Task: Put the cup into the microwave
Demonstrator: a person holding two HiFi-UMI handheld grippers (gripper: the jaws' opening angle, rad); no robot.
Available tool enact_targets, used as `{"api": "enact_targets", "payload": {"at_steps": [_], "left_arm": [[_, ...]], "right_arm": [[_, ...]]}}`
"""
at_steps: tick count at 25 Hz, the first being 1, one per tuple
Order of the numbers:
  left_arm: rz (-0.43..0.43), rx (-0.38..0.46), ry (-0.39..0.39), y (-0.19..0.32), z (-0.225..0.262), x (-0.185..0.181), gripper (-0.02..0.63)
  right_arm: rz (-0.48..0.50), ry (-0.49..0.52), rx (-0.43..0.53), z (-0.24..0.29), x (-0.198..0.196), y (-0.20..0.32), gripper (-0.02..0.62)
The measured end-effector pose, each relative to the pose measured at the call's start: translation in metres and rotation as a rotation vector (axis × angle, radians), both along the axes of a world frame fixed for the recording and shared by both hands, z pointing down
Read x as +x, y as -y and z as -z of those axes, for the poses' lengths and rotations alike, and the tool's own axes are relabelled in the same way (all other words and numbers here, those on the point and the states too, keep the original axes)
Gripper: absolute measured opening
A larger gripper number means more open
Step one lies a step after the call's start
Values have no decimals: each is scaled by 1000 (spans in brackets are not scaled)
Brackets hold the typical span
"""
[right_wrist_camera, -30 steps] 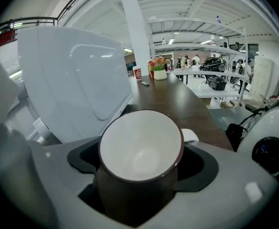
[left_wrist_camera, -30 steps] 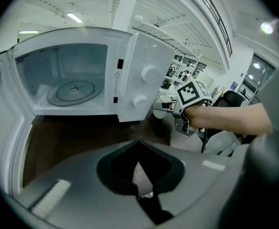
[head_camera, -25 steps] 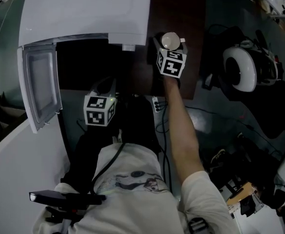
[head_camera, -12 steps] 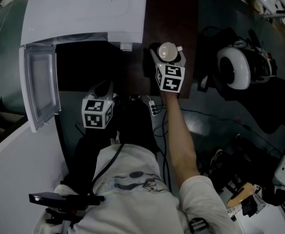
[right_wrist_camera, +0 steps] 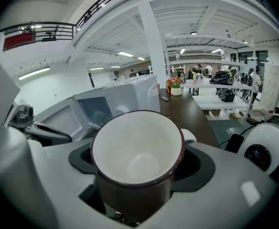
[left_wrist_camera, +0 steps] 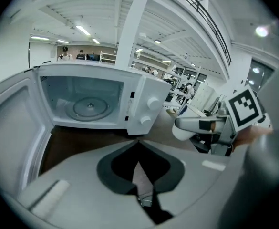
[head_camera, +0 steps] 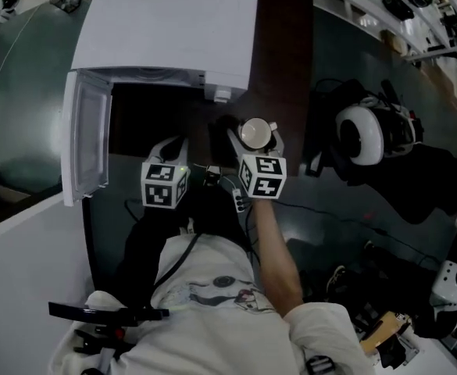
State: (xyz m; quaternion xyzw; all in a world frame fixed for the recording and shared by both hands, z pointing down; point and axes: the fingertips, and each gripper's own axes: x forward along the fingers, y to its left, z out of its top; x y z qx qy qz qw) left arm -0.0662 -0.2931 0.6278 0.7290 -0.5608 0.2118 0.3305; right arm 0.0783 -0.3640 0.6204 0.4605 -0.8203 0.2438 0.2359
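A white microwave (head_camera: 169,41) stands on the dark brown table (head_camera: 283,69), its door (head_camera: 87,147) swung open to the left. The cup (head_camera: 255,133), maroon outside and white inside, is upright in my right gripper (head_camera: 255,143), which is shut on it, right of the microwave's front corner. In the right gripper view the cup (right_wrist_camera: 137,161) fills the space between the jaws. My left gripper (head_camera: 169,151) hangs before the open cavity, shut and holding nothing. The left gripper view shows the cavity with its glass turntable (left_wrist_camera: 89,106) and the held cup (left_wrist_camera: 187,128) at right.
A white round headset-like device (head_camera: 361,135) lies on the dark surface right of the table. Cables (head_camera: 236,198) run beneath the grippers. The open door juts out on the left side. Shelves and distant people fill the hall behind.
My right gripper has carried the cup back from the table toward me and slightly left, nearer the microwave's front. The left gripper has hardly moved.
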Motion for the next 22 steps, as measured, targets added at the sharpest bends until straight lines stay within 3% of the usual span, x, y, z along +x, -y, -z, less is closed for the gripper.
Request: {"api": "enact_targets", "payload": {"at_steps": [12,22], "left_arm": [[132,35,2,-11,8,-59,0],[240,9,4,-33,-2,-105,0]], "right_arm": [[258,47,9,23,-123,-41,425],[383,57,28,26,-189,-39,425]]}}
